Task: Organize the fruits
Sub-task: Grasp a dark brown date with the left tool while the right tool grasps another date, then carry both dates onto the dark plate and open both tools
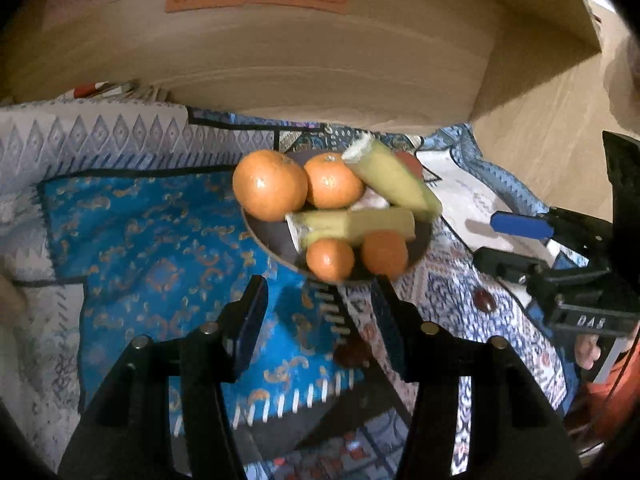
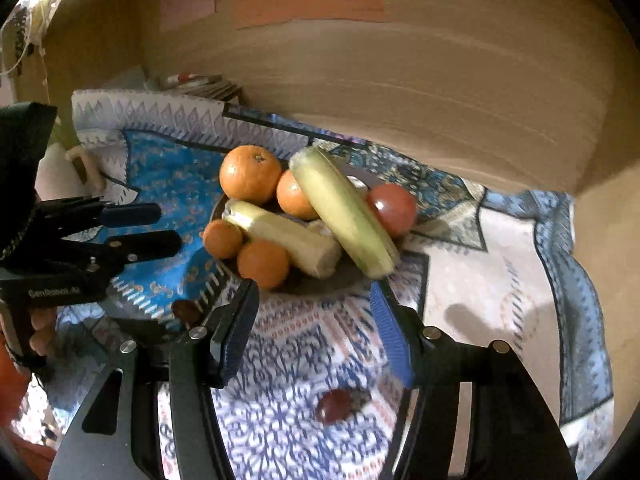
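dark plate (image 2: 320, 282) centre frame on patterned cloth (image 2: 288, 360), heaped with oranges (image 2: 250, 174), two bananas (image 2: 344, 210), red fruit (image 2: 394, 208) | dark red fruit (image 2: 334, 406) lower centre, loose | left gripper (image 1: 320, 292) jaws apart; empty | right gripper (image 2: 314, 294) jaws apart; empty

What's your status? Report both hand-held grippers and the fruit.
Left hand-held gripper open, empty. Right hand-held gripper open, empty. Oranges and bananas piled on plate. Two dark small fruits loose on cloth.
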The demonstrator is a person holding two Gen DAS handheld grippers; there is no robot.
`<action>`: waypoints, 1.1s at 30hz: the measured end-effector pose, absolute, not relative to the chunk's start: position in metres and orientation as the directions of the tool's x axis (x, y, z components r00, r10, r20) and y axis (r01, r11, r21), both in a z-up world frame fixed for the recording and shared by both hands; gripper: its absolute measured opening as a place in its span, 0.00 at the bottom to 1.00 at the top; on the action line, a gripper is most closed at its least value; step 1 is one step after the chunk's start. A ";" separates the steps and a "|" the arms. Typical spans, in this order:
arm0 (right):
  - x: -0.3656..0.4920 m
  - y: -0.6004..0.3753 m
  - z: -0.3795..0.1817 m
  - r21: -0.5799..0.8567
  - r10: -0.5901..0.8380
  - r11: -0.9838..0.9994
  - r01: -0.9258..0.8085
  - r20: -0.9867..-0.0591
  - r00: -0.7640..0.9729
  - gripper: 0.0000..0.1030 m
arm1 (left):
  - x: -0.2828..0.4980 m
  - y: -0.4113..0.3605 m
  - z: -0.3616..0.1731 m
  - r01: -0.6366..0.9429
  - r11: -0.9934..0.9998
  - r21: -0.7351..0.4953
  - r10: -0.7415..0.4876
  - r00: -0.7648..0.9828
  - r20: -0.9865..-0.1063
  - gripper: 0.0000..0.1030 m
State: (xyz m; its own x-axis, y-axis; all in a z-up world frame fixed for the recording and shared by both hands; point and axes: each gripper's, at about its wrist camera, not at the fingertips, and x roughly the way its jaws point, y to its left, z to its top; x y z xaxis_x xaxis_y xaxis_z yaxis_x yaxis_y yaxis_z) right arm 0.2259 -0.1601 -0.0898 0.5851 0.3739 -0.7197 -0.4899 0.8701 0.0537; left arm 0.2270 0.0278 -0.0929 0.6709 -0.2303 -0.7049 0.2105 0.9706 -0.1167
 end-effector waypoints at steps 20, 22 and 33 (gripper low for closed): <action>0.199 -0.184 -0.135 0.082 0.333 0.890 -0.448 -0.789 0.516 0.38 | 0.215 0.007 -0.144 0.250 0.958 -0.141 -0.262 0.557 -0.788 0.39; 0.200 -0.183 -0.138 0.079 0.328 0.891 -0.446 -0.793 0.514 0.35 | 0.218 0.005 -0.145 0.255 0.957 -0.141 -0.264 0.554 -0.790 0.37; 0.200 -0.182 -0.134 0.084 0.342 0.886 -0.457 -0.784 0.518 0.18 | 0.219 0.006 -0.140 0.254 0.959 -0.127 -0.256 0.574 -0.778 0.22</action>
State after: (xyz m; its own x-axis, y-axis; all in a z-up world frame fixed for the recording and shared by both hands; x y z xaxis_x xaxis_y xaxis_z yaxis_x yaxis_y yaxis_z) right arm 0.2003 -0.1823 -0.1339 0.5178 0.3417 -0.7843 -0.4569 0.8855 0.0841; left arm 0.2188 0.0062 -0.1403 0.5744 -0.2557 -0.7776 0.2542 0.9587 -0.1274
